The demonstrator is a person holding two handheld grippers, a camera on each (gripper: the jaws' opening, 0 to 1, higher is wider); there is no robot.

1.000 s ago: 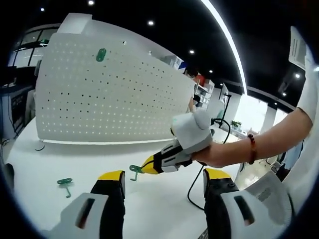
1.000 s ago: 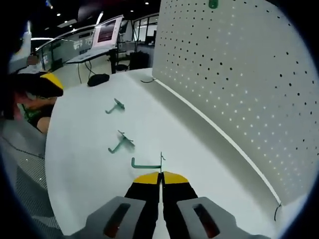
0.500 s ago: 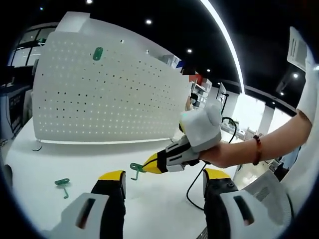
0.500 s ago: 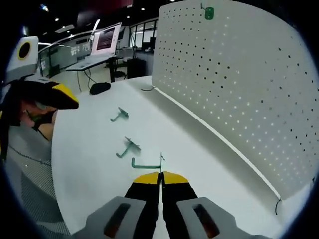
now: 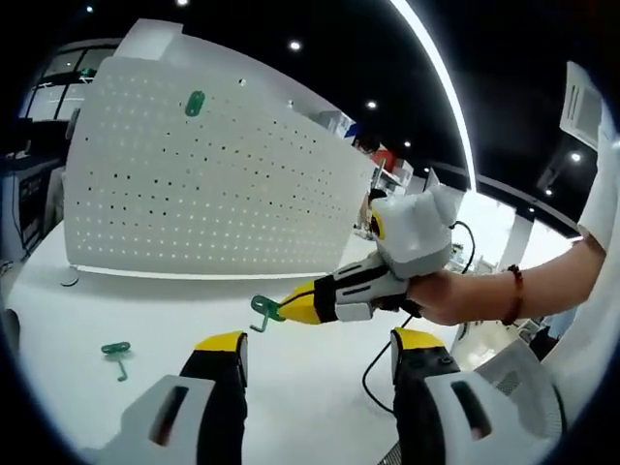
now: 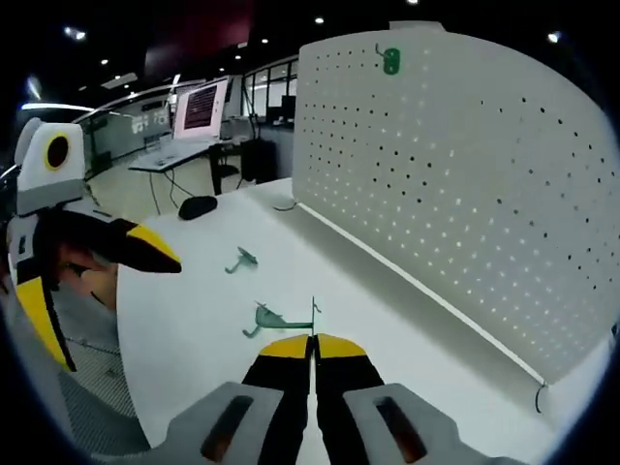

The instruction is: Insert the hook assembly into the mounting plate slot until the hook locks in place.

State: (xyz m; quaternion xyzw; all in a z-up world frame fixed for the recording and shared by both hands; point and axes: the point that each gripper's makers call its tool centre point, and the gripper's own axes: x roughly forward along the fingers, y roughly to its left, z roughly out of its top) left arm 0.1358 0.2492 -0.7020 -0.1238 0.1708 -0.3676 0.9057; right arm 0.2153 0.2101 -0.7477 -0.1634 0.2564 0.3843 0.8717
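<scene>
Your right tongs (image 6: 312,347) are closed on a green hook (image 5: 263,310), which they hold up off the white table (image 5: 310,378) in front of the upright white pegboard (image 5: 203,184). Your left tongs (image 5: 315,354) stand open, gripping nothing, low over the table. One green hook (image 6: 390,61) already hangs near the pegboard's top edge. Two more green hooks (image 6: 266,318) lie on the table, apart from each other, and a black cable (image 5: 373,373) trails beside your right hand (image 5: 450,295).
</scene>
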